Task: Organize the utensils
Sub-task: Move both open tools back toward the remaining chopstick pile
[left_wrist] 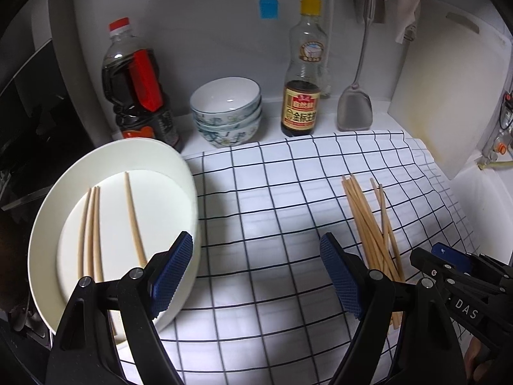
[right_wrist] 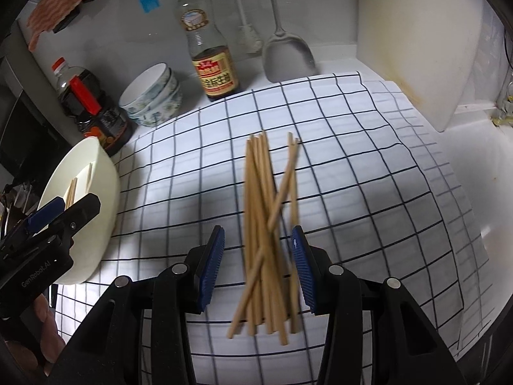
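Two wrist fisheyes, both looking down and forward over the checked cloth (left_wrist: 272,218) toward the back wall.
Left view sits low and close, plate (left_wrist: 179,173) at 9 o'clock, chopstick pile (left_wrist: 368,224) at 3. Right view hangs close over that pile (right_wrist: 266,211); both share cloth, bowls (left_wrist: 226,112), bottles.

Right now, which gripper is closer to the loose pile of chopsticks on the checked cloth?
Right. The right gripper straddles the chopstick pile, jaws open. The left gripper hangs beside the white plate, the pile off to its right.
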Available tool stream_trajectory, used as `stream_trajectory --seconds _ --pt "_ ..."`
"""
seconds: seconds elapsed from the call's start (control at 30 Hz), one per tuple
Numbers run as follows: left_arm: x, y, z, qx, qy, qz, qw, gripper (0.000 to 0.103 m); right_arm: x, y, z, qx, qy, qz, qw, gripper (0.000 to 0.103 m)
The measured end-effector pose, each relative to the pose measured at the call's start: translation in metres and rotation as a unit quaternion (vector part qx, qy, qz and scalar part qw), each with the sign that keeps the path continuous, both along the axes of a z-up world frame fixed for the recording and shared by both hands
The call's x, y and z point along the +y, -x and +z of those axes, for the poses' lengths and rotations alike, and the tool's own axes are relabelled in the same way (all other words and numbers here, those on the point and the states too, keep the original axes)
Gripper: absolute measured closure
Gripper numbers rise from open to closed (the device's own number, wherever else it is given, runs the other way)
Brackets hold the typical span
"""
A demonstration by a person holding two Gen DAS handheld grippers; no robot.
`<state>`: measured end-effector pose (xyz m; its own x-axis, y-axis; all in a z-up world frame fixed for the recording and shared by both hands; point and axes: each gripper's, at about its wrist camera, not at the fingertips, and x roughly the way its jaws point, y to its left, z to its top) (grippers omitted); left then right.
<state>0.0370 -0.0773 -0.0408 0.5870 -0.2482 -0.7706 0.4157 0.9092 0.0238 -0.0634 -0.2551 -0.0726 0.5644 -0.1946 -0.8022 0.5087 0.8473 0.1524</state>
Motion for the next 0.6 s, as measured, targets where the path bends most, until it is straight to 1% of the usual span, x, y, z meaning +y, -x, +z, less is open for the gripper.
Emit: stream_trajectory --seconds 0.2,0.33,0.6 --pt "-0.014 0.001 -0.008 0.005 -0.003 -0.002 1.0000 0.023 -0.012 0.001 -0.005 0.004 0.005 0.004 1.000 0.061" --pt "-0.021 0.001 -0.016 0.009 -0.012 -0.003 0.9999 0.023 -0.018 0.002 -0.008 0.002 0.010 0.007 1.000 0.060" --pt "-0.035 0.002 -0.029 0.016 -0.018 -0.009 0.9997 0.023 -0.035 0.009 -0.020 0.006 0.009 -0.002 1.000 0.060"
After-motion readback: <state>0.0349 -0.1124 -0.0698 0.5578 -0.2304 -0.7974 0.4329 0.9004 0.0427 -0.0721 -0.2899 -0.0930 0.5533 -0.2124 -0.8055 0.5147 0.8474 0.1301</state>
